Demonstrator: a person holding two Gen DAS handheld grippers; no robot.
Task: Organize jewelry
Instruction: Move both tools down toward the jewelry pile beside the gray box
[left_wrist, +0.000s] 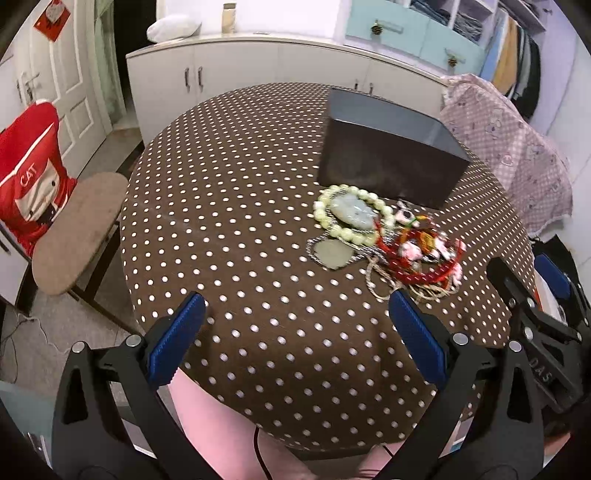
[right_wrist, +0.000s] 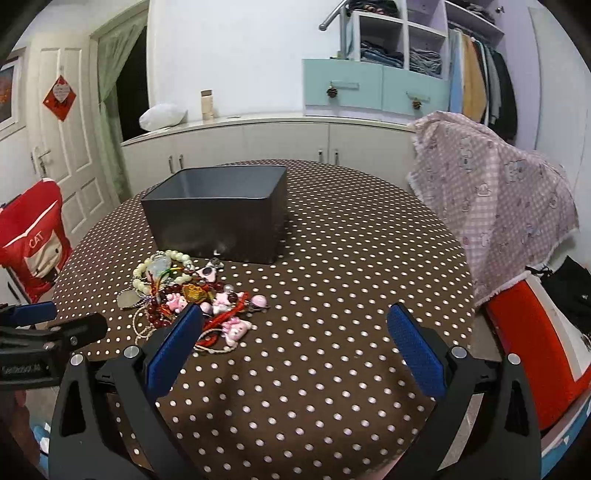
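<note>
- Left gripper (left_wrist: 295, 332) hangs over the near side of the table, blue pads spread wide and nothing between them; it touches nothing that I can see, the cloth showing clear in the gap
- Right gripper (right_wrist: 295, 339) is the same story, jaws wide apart and empty; its left pad sits in front of the near edge of the jewelry pile (right_wrist: 188, 299), though whether it touches a cord there I cannot tell
- The pile lies in one tangle on the polka-dot tablecloth (right_wrist: 351, 258), just in front of the dark box (right_wrist: 218, 214); pale bead bracelet (left_wrist: 351, 218) around a jade-like pendant (left_wrist: 351, 212) at the box end, red cords and pink charms (right_wrist: 236, 328) toward the near side, a flat round disc (left_wrist: 334, 253) on a chain at the pile's edge
- The box stands open-topped and, from the right wrist view, looks empty; so by my reading nothing is sorted yet and the first pick is the step in hand
- To do it well, I'd go for a piece at the rim of the heap, not the middle; the cords look interlaced, so a grab in the centre risks dragging the lot
- The bead bracelet looks the cleanest target; come down straight, pinch across the beads, lift slowly and watch for snagged strands; the free gripper could pin the rest down
</note>
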